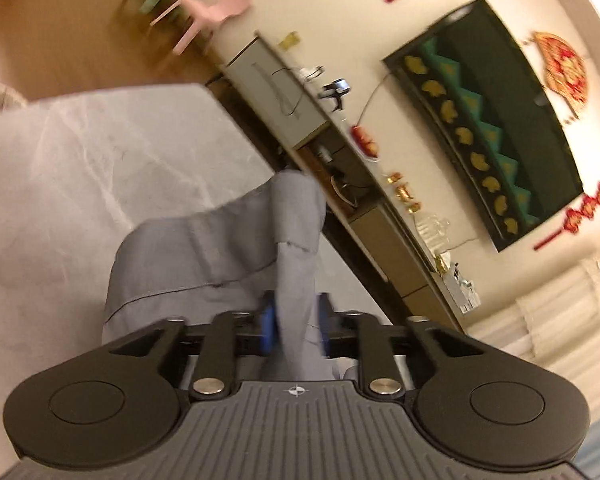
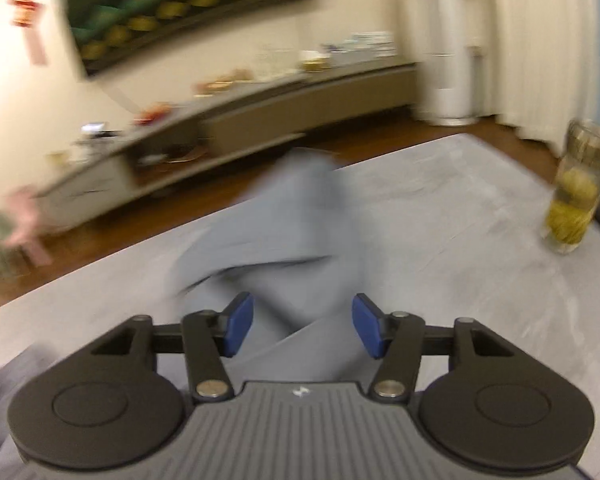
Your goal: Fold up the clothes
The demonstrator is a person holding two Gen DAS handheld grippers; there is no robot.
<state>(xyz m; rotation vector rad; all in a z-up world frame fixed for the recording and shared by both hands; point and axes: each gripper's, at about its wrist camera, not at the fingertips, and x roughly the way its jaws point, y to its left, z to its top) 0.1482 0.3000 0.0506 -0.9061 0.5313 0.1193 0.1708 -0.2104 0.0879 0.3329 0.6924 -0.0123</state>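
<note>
A grey-blue garment (image 1: pixel 204 264) lies bunched on the grey marbled table (image 1: pixel 80 168). My left gripper (image 1: pixel 296 322) is shut on a raised fold of this garment, and the cloth stands up between its blue pads (image 1: pixel 268 324). In the right wrist view the same garment (image 2: pixel 284 232) is blurred and spreads in front of my right gripper (image 2: pixel 303 330). That gripper is open just above the cloth, its blue pads (image 2: pixel 239 324) wide apart with nothing pinched between them.
A glass jar (image 2: pixel 578 188) with yellow contents stands at the table's right edge. Beyond the table runs a low sideboard (image 2: pixel 260 112) with small items, under a dark picture (image 1: pixel 496 124). Pink and green chairs (image 1: pixel 212 4) stand on the wooden floor.
</note>
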